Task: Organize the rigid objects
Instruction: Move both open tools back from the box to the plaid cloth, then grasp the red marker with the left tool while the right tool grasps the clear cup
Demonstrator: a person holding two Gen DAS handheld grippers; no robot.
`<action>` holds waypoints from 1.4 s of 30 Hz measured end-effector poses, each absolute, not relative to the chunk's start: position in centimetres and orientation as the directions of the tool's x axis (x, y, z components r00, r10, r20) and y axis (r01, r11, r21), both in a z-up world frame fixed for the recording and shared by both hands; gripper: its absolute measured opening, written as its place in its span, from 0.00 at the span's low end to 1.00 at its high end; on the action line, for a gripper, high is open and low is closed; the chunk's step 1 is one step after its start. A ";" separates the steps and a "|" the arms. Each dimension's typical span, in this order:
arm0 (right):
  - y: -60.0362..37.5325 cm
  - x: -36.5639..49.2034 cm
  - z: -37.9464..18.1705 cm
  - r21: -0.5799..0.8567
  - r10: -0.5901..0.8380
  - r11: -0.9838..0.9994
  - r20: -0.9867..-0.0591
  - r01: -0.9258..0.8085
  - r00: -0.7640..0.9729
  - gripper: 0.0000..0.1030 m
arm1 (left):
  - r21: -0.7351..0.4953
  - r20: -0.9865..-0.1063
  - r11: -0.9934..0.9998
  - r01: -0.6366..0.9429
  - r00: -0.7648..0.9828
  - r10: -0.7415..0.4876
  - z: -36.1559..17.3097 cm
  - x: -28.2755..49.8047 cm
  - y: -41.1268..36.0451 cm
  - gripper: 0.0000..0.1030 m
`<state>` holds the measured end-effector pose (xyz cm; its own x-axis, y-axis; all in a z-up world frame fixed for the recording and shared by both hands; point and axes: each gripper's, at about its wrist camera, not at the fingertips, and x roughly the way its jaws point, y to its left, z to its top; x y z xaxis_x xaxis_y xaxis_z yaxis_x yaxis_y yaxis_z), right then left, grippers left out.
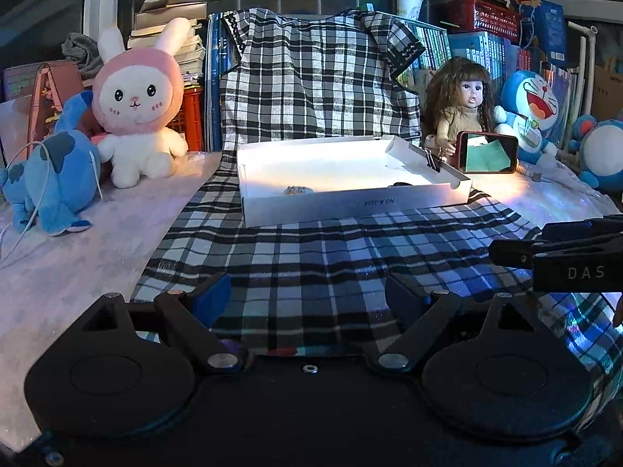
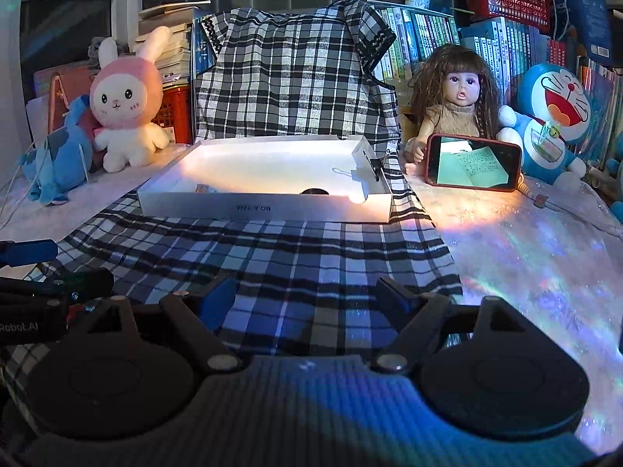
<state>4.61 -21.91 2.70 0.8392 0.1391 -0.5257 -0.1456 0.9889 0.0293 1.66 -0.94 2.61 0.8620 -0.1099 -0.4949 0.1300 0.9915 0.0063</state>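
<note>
A shallow white cardboard box (image 1: 428, 193) lies on the checked cloth (image 1: 311, 257); in the right wrist view its front wall (image 2: 264, 207) faces me. Small items lie inside near the front wall: a pale printed piece (image 1: 298, 190), a dark round one (image 1: 402, 184) (image 2: 314, 191). A black binder clip (image 1: 432, 160) (image 2: 375, 167) sits on the right wall. My left gripper (image 1: 307, 299) is open and empty over the cloth, short of the box. My right gripper (image 2: 307, 295) is open and empty too, also short of the box.
A phone (image 1: 488, 152) (image 2: 473, 163) leans on a doll (image 2: 453, 105) right of the box. A pink rabbit plush (image 1: 136, 105), a blue plush (image 1: 50, 179) and a Doraemon plush (image 2: 549, 116) flank it. Books and red baskets stand behind.
</note>
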 end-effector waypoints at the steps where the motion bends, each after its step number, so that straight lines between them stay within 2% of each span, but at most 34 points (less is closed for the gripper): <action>1: -21.9 4.4 2.6 0.028 0.138 0.989 -0.526 -0.145 0.839 0.85 | 0.006 -0.496 0.992 0.128 0.861 -0.108 2.5 1.5 -0.9 0.83; 17: -22.5 1.7 1.7 0.010 0.120 0.991 -0.518 -0.134 0.847 0.85 | 0.032 -0.498 0.993 0.113 0.863 -0.082 1.5 -0.6 0.6 0.82; 22: -23.4 -0.1 1.5 -0.003 0.104 0.993 -0.485 -0.121 0.868 0.85 | 0.036 -0.514 0.991 0.125 0.853 -0.089 1.0 -1.9 1.3 0.65; 25: -23.9 -0.9 1.1 -0.017 0.094 0.993 -0.489 -0.118 0.867 0.84 | 0.051 -0.509 0.991 0.121 0.857 -0.079 0.9 -2.8 1.7 0.60; 31: -24.4 -1.6 0.5 -0.019 0.090 0.993 -0.521 -0.116 0.849 0.74 | 0.032 -0.498 0.995 0.094 0.865 -0.066 0.9 -3.9 2.9 0.46; 35: -24.2 -2.0 0.2 -0.009 0.110 0.991 -0.532 -0.135 0.839 0.67 | 0.036 -0.497 0.996 0.082 0.866 -0.053 0.9 -3.9 3.2 0.43; 39: -23.5 -2.5 -0.1 -0.021 0.139 0.984 -0.539 -0.178 0.831 0.66 | 0.043 -0.498 0.996 0.075 0.866 -0.044 0.7 -3.8 3.5 0.42; 42: -22.9 -2.4 -0.3 -0.039 0.143 0.980 -0.543 -0.196 0.827 0.62 | 0.035 -0.510 0.996 0.078 0.859 -0.049 0.3 -3.5 3.6 0.36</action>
<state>-2.41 -22.92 -0.32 0.8275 0.1434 -0.5428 -0.1955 0.9799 -0.0392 -3.45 3.57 0.34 0.8586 -0.0491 -0.5103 0.0776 0.9964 0.0347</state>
